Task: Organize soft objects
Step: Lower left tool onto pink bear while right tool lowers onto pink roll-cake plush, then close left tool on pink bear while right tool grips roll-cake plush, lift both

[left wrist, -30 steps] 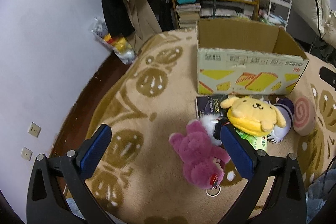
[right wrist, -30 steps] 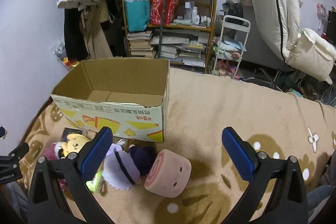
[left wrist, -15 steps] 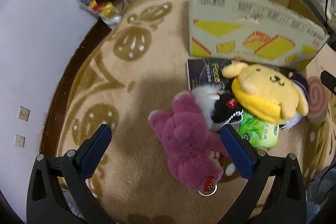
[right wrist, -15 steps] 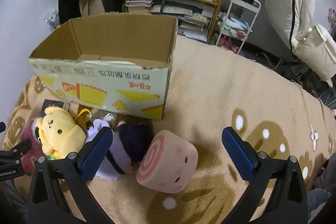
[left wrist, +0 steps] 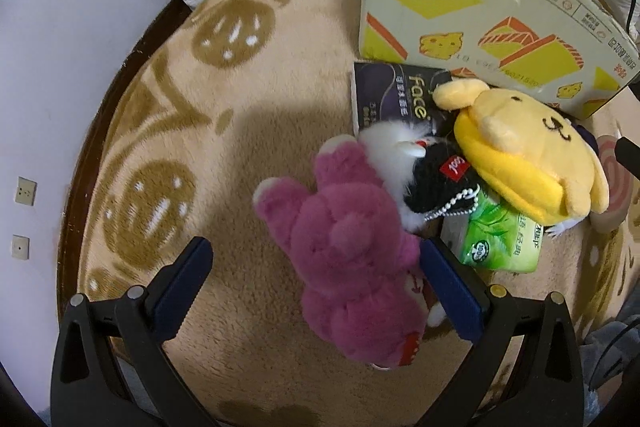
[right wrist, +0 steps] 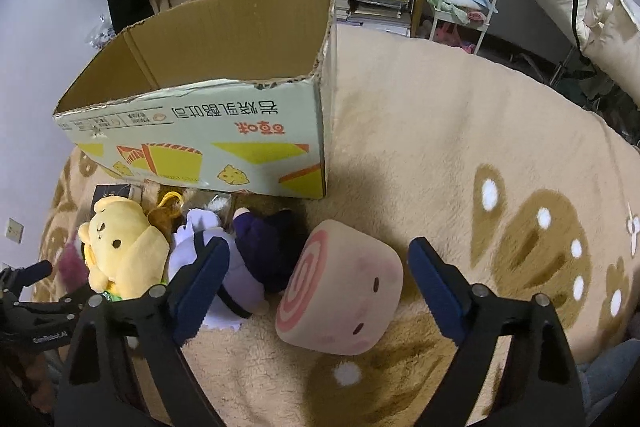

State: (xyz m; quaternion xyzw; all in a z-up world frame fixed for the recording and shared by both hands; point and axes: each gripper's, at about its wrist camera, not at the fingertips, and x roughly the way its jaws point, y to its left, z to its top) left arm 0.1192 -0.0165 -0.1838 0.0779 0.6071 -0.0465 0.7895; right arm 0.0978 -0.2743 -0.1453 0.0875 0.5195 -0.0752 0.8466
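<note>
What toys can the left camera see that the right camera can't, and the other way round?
Only the left wrist view shows the whole purple bear, lying between the open left gripper's fingers, the black-and-white plush and the green tissue pack.

Only the right wrist view shows the whole pink roll plush between the open right gripper's fingers, which have just been closing a little, plus the purple doll and the inside of the box.

Both show the yellow dog plush, the box and the rug.
</note>
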